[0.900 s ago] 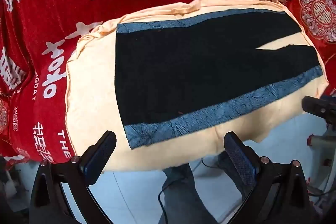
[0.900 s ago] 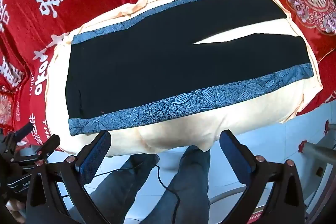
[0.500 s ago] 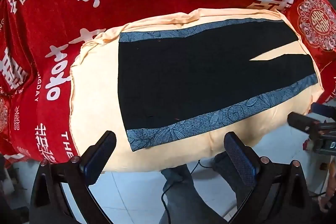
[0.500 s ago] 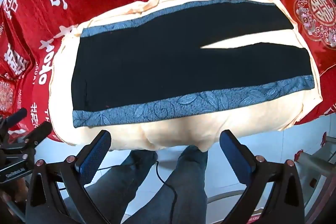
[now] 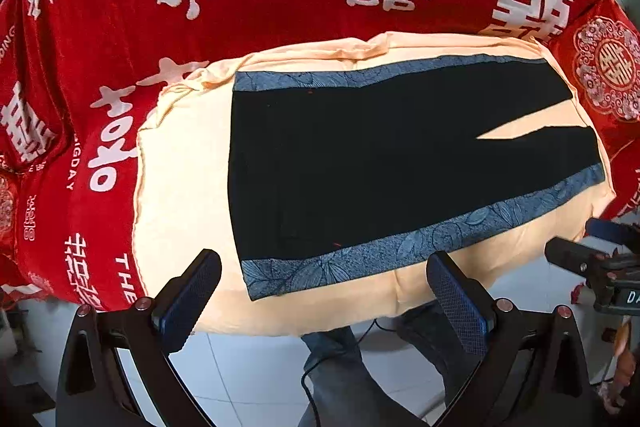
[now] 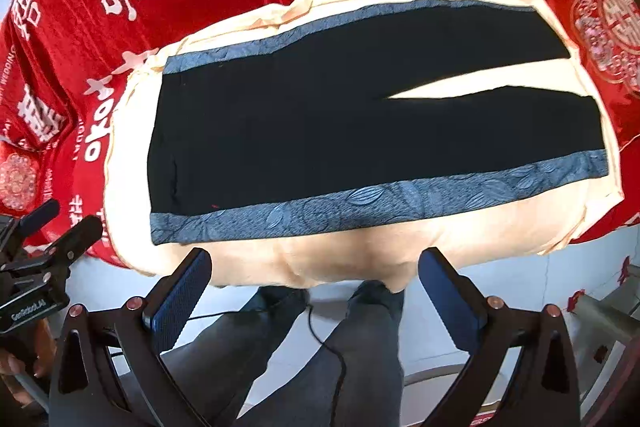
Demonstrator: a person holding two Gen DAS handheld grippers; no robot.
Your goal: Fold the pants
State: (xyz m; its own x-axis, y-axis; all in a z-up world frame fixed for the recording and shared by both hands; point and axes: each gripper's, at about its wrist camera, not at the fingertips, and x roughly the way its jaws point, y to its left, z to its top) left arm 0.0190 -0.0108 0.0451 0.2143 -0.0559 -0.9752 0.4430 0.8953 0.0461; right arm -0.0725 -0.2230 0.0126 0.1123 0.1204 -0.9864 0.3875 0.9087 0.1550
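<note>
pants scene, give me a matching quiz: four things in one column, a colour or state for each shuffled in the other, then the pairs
1. black pants with blue patterned side bands
2. cream cloth sheet
3. red blanket with white characters
4. left gripper

A. open, holding nothing
B. lies directly under the pants
C. spread flat, legs slightly parted
D. covers the surface beneath the cream sheet

Pairs: 1-C, 2-B, 3-D, 4-A

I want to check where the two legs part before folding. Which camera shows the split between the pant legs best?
The right wrist view: the split sits near the middle of the picture and runs long and wide across the pants. In the left wrist view the split lies further to the right and looks shorter.
</note>
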